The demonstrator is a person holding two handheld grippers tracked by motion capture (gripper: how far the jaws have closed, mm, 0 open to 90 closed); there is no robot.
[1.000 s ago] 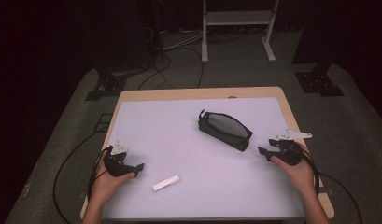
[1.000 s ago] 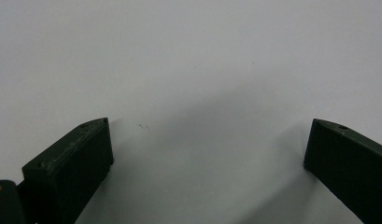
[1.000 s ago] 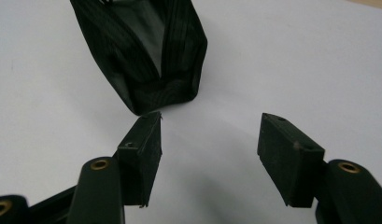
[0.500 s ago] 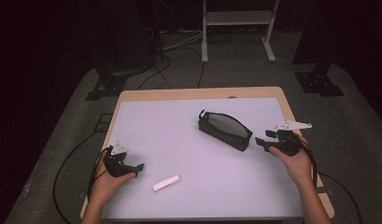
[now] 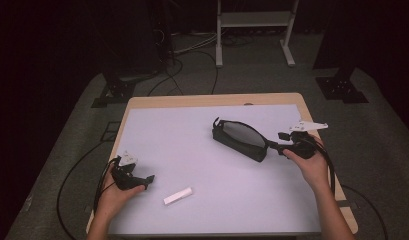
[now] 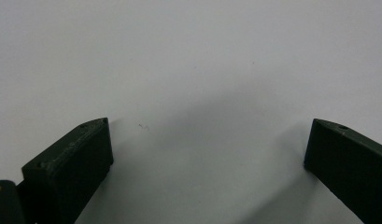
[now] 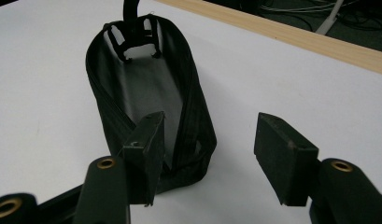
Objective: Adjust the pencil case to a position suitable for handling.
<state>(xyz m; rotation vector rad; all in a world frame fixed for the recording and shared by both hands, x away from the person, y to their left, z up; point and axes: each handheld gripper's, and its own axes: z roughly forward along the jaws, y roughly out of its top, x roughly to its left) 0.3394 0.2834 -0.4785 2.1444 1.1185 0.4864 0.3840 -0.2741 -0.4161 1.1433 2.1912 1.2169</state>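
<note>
Table: a wooden-edged table with a pale lavender-white top (image 5: pixel 192 145), seen from above in the high view, on a grey floor mat with dark surroundings.

Pouch: a long black fabric zip pouch, unzipped, with a grey lining showing (image 5: pixel 240 138), lies right of the table's middle, its length running from 10 o'clock to 4 o'clock. In the right gripper view the pouch (image 7: pixel 146 88) stands open, its zip edges spread apart and a small black loop at its far end.

Right gripper: the black 2-jaw gripper in the person's right hand (image 5: pixel 282 148) sits at 3 o'clock on the table, right at the pouch's near end. Its jaws have just been closing a little and stand moderately wide. In the right gripper view (image 7: pixel 207 156) the left jaw overlaps the pouch's near rim and the right jaw is over bare table beside it; no press on the fabric can be seen.

Left gripper: the black 2-jaw gripper in the person's left hand (image 5: pixel 144 181) rests at 8 o'clock near the table's front left corner. In the left gripper view (image 6: pixel 207 149) its jaws stand wide apart over bare table top, holding nothing.

Stick: a small white rectangular stick, like chalk (image 5: pixel 177 196), lies flat at 7 o'clock, just right of the left gripper and well apart from the pouch.
</note>
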